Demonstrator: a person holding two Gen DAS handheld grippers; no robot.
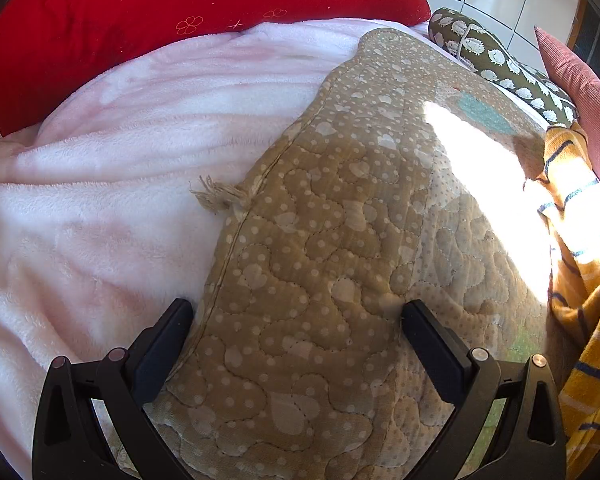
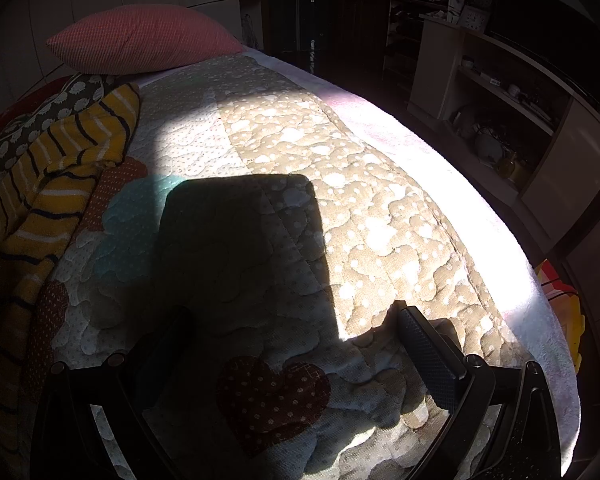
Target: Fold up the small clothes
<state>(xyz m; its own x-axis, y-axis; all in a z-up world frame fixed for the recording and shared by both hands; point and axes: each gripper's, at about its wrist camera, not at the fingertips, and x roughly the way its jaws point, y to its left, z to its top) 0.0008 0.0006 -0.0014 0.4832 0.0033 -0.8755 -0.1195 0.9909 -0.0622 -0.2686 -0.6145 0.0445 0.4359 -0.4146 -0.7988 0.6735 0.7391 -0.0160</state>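
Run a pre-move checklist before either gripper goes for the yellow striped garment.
1. Left gripper open, holding nothing: ok.
2. Right gripper open, holding nothing: ok.
3. Yellow striped garment in view, crumpled at the edge of the quilted mat: ok.
4. Garment spread flat for folding: not ok.
5. Bare area of mat in front of both grippers: ok.
6. Garment clear of the hedgehog-print cloth: cannot tell; they appear to overlap.
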